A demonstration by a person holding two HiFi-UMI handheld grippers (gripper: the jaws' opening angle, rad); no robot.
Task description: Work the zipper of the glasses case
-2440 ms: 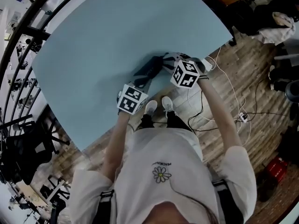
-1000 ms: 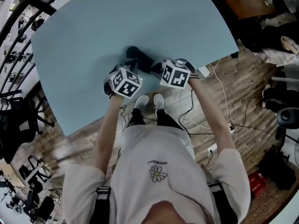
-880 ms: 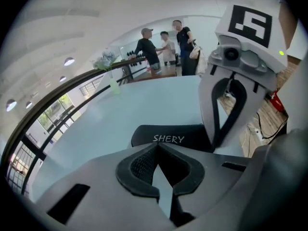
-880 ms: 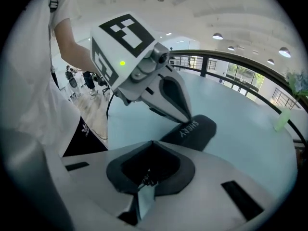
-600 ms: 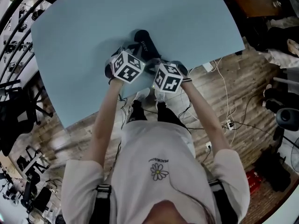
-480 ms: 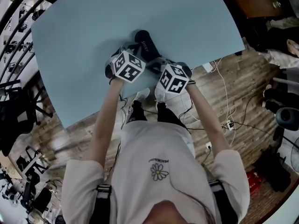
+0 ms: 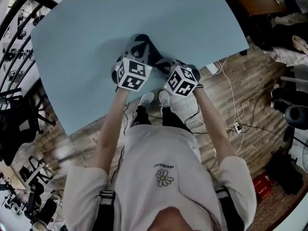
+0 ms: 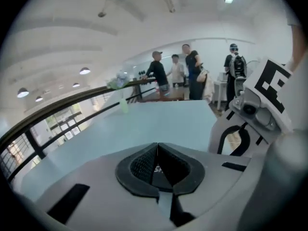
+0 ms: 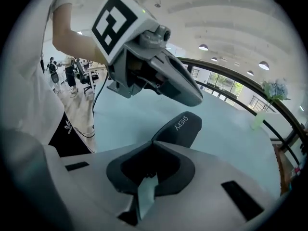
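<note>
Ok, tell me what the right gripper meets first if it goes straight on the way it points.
The black oblong glasses case, just beyond the shut fingers of the right gripper, possibly touching them; depth is unclear. The left gripper hangs above that line.

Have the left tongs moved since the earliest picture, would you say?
Yes: the left tongs have moved farther in over the table, away from its near edge.

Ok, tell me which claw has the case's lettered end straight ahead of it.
The right claw: the dark glasses case, white lettering up, lies just beyond its shut tips. The left claw faces mainly the blue table.
</note>
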